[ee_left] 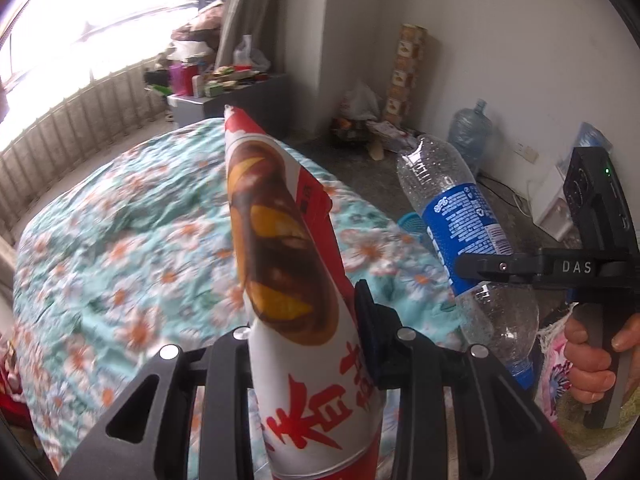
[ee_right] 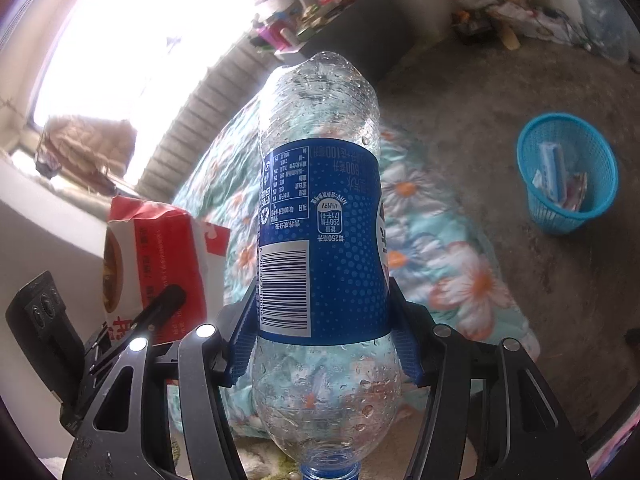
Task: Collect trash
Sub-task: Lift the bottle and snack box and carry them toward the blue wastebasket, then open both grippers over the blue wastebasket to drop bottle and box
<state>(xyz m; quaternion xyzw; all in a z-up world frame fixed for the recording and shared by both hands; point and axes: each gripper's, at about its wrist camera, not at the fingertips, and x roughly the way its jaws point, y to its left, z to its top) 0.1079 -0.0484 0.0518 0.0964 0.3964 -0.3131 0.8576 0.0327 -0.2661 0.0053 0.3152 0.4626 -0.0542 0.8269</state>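
We hold both hand-held grippers tilted down over the bed [ee_left: 120, 240]: the left hand-held gripper [ee_left: 308, 344] is closed narrowly on a red-and-white wrapper [ee_left: 288, 280], and the right hand-held gripper [ee_right: 320, 332], gripped by our hand [ee_left: 596, 356] at its handle, is clamped about half open on the blue label of a clear bottle [ee_right: 320, 208]. The wrapper's long axis runs away from the left camera, its torn end up; the bottle lies along the fingers, base away, cap toward the right camera. A blue basket [ee_right: 568, 200] stands on the floor [ee_right: 460, 80] beyond the bed, holding a few wrappers.
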